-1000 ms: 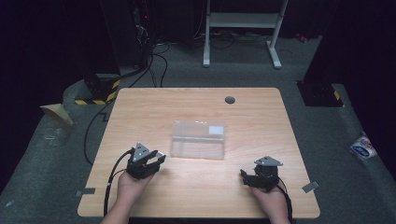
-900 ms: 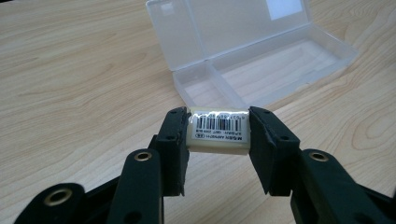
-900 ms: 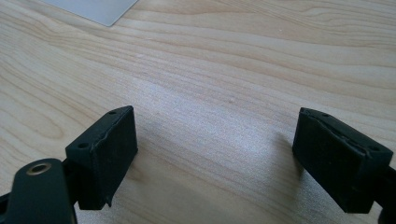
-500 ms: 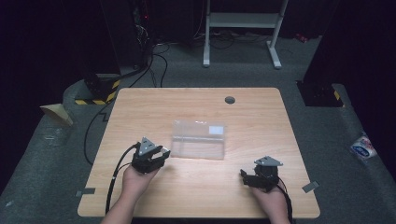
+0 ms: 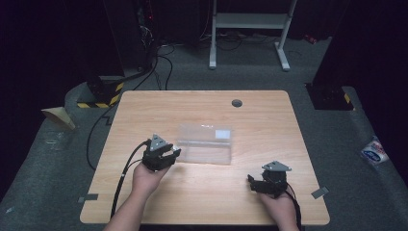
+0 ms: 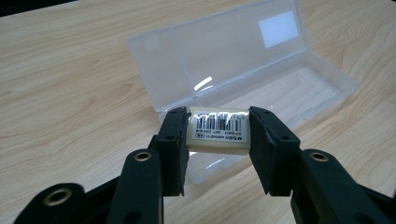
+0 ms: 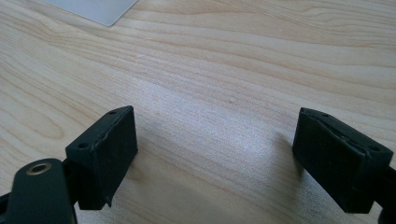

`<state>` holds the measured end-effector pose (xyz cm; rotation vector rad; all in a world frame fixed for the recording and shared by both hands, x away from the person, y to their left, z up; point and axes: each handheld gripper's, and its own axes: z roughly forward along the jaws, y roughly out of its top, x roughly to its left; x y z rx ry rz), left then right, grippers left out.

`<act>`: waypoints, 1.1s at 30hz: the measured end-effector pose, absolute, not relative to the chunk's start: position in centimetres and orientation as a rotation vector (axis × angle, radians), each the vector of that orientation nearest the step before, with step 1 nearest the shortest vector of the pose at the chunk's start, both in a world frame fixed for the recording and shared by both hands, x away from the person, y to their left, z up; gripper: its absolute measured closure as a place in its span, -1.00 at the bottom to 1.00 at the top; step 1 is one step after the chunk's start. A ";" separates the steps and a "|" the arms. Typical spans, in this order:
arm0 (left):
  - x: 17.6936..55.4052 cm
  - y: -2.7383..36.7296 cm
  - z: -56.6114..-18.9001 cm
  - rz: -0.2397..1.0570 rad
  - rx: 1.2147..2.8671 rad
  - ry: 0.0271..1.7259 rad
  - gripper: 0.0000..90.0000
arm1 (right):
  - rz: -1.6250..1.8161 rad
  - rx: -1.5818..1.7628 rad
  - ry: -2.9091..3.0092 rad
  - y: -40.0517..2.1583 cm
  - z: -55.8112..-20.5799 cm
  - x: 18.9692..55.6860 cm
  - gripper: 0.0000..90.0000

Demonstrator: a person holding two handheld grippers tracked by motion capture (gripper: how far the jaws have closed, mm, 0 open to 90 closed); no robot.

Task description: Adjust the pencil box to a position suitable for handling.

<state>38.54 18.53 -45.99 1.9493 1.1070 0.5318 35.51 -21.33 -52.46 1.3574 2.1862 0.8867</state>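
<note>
holding: the left gripper [image 6: 217,133] had its jaws clamped on a small white eraser [image 6: 218,131], one pad on each short end, the barcode label facing up
eraser place: it hung just in front of the clear plastic case [image 6: 243,70], over the near left corner of the case's tray
case: it lay open on the bench [image 5: 159,110], the lid raised at the back and tilted away, with a white sticker near one end of the lid
case inside: the tray looked bare where it could be seen past the eraser
left gripper from above: in the high view the left gripper [image 5: 161,154] sat just beside the left end of the case [image 5: 204,143], its grey three-cornered plate on top and a cable trailing back along the forearm
right gripper: the right gripper [image 7: 215,154] had its jaws wide apart with nothing but bench wood between them
right gripper place: in the high view the right gripper [image 5: 269,180] was well apart from the case, toward the near right of it, low over the bench
other: a dark round grommet [image 5: 236,103] sat on the bench beyond the case
</note>
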 end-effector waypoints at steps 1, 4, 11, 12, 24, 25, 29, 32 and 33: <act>38.7 18.5 -46.0 0.535 1.953 1.108 0.30 | 0.887 1.357 2.186 -21.3 -52.5 35.5 -0.70; 39.0 18.2 -46.2 0.533 1.964 1.110 0.30 | 0.887 1.357 2.187 -21.3 -52.5 35.5 -0.70; 39.9 17.5 -46.8 0.514 1.980 1.115 0.30 | 0.887 1.358 2.188 -21.3 -52.5 35.5 -0.70; 40.1 17.5 -46.8 0.516 1.979 1.115 0.30 | 0.887 1.358 2.188 -21.3 -52.5 35.5 -0.70; 40.0 17.0 -47.3 0.500 1.979 1.122 0.30 | 0.887 1.356 2.188 -21.3 -52.5 35.5 -0.70; 40.0 17.0 -47.2 0.502 1.978 1.125 0.30 | 0.887 1.361 2.187 -21.3 -52.5 35.5 -0.70; 40.1 17.1 -46.9 0.511 1.982 1.125 0.30 | 0.888 1.358 2.187 -21.3 -52.5 35.6 -0.70; 40.4 17.1 -47.0 0.513 1.982 1.125 0.30 | 0.888 1.358 2.187 -21.3 -52.5 35.6 -0.70; 40.5 17.0 -47.1 0.509 1.984 1.128 0.30 | 0.888 1.358 2.188 -21.3 -52.5 35.6 -0.70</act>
